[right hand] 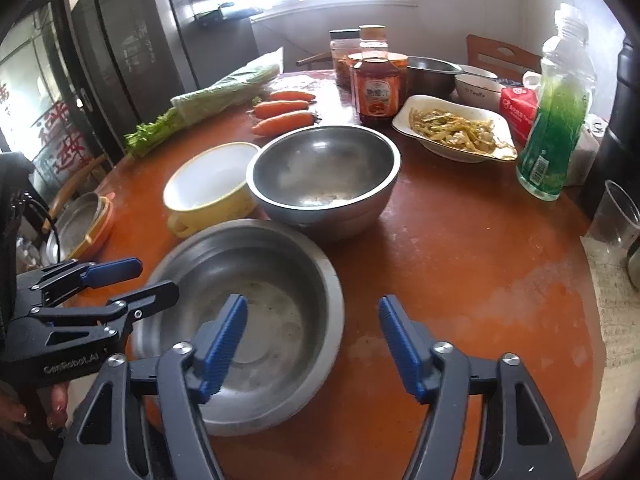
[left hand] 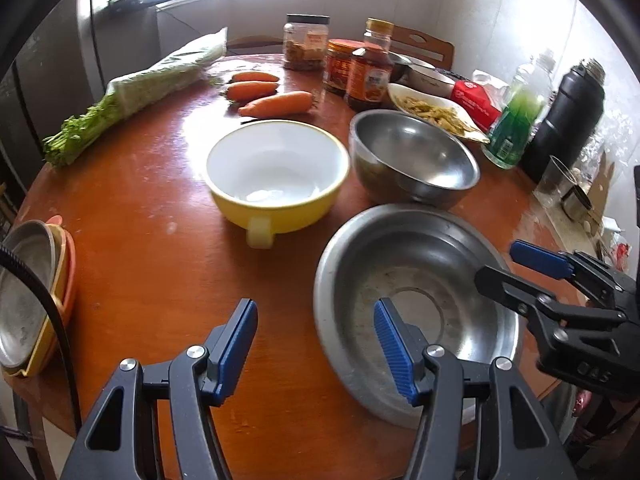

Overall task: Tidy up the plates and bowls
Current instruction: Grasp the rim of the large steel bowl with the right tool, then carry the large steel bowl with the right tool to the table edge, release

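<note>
At the near edge of the round wooden table (right hand: 460,260) sits a wide, shallow steel basin (left hand: 416,312), and both tools are gathered on it from opposite sides, which suggests a two-handed lift: the dish is broad and thin-rimmed, so a single pinch at one point would probably let it tip. The left gripper (left hand: 316,344) stands partly open, one blue pad over the basin's near-left rim and the other out over bare wood, so the rim lies between the jaws without being pressed. The right gripper (right hand: 312,344) mirrors it, partly open, its left pad hanging over the basin's hollow and its right pad over the table, nothing clamped. Just behind the basin stands a deeper steel bowl (right hand: 324,176), and beside that a yellow bowl (left hand: 276,176) with a white inside and a handle turned toward the basin; the three sit near enough together to be nested, largest at the bottom. At the far left edge a small stack of dishes (left hand: 32,296) already rests, a steel plate on orange and yellow ones, seemingly the place where sorted pieces go. Carrots (left hand: 276,104), bagged greens (left hand: 152,80) and sauce jars (left hand: 360,68) lie farther back, clear of the working space.
</note>
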`<state>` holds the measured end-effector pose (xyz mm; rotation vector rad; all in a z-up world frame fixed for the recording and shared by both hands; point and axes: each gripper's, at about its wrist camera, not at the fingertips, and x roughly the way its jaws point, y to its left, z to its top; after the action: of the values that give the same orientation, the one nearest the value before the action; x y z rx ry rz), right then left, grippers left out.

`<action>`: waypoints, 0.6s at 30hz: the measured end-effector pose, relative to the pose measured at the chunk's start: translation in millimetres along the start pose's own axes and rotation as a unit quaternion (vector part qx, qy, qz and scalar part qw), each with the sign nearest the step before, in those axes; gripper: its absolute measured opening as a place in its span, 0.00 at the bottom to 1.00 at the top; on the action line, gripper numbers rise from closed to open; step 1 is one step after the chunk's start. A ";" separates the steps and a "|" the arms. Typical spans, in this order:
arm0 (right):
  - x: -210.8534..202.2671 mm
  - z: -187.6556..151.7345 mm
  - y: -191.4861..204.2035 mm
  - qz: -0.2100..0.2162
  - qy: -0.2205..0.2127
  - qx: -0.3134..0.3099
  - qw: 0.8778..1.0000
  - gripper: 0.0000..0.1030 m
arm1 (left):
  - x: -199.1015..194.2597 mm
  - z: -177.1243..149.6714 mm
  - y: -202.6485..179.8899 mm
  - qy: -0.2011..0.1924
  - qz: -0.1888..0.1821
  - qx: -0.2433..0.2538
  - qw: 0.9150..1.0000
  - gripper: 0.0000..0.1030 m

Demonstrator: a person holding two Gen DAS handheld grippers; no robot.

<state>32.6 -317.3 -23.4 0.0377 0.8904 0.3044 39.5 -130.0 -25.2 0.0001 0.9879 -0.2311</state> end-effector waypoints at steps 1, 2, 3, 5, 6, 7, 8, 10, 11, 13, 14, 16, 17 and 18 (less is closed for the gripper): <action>0.9 -1.3 -2.2 -0.001 -0.001 0.005 1.000 0.56 | 1.7 0.1 -1.8 0.001 -0.002 0.002 1.000 0.59; 1.9 -2.1 -4.0 -0.003 -0.001 0.009 1.000 0.51 | 3.9 0.6 -3.3 0.003 -0.004 0.003 1.000 0.59; 3.4 -3.1 -6.1 -0.003 0.000 0.014 1.000 0.48 | 6.5 0.8 -4.2 0.005 -0.005 0.004 1.000 0.59; 5.3 -4.7 -7.2 0.001 0.001 0.017 1.000 0.43 | 10.9 0.9 -4.5 0.008 -0.004 0.002 1.000 0.59; 5.9 -5.3 -7.2 0.003 0.002 0.017 1.000 0.40 | 12.7 0.7 -5.1 0.010 -0.006 0.003 1.000 0.59; 6.2 -5.9 -6.2 0.003 0.002 0.015 1.000 0.39 | 12.6 0.3 -4.8 0.009 -0.011 0.000 1.000 0.59; 6.0 -6.4 -4.8 0.006 0.000 0.010 1.000 0.35 | 12.7 -0.4 -4.7 0.009 -0.018 -0.003 1.000 0.59; 7.6 -6.0 -1.9 0.008 0.003 0.004 1.000 0.31 | 15.1 -1.7 -7.4 0.010 -0.022 -0.001 1.000 0.59; 8.0 -6.1 -0.6 0.007 0.004 0.000 1.000 0.28 | 16.2 -2.3 -8.5 0.011 -0.021 0.001 1.000 0.59; 8.3 -6.8 2.0 0.003 0.003 -0.004 1.000 0.27 | 19.7 -4.4 -10.0 0.015 -0.021 -0.001 1.000 0.53; 8.6 -7.2 3.4 -0.001 0.004 -0.008 1.000 0.27 | 21.1 -5.2 -10.0 0.018 -0.027 -0.003 0.999 0.46; 8.1 -8.9 3.9 -0.002 0.003 -0.010 1.000 0.26 | 23.9 -7.4 -11.2 0.025 -0.028 -0.003 0.999 0.40; 8.2 -9.6 3.8 -0.001 0.004 -0.009 1.000 0.25 | 23.3 -8.3 -12.5 0.022 -0.025 0.001 0.999 0.38; 8.6 -10.5 3.4 0.000 0.005 -0.007 1.000 0.25 | 22.9 -8.8 -13.1 0.020 -0.027 0.001 0.999 0.36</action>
<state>28.7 -312.7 -36.0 0.0228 0.8985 0.3103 41.7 -146.3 -47.6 -0.0206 1.0292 -0.2826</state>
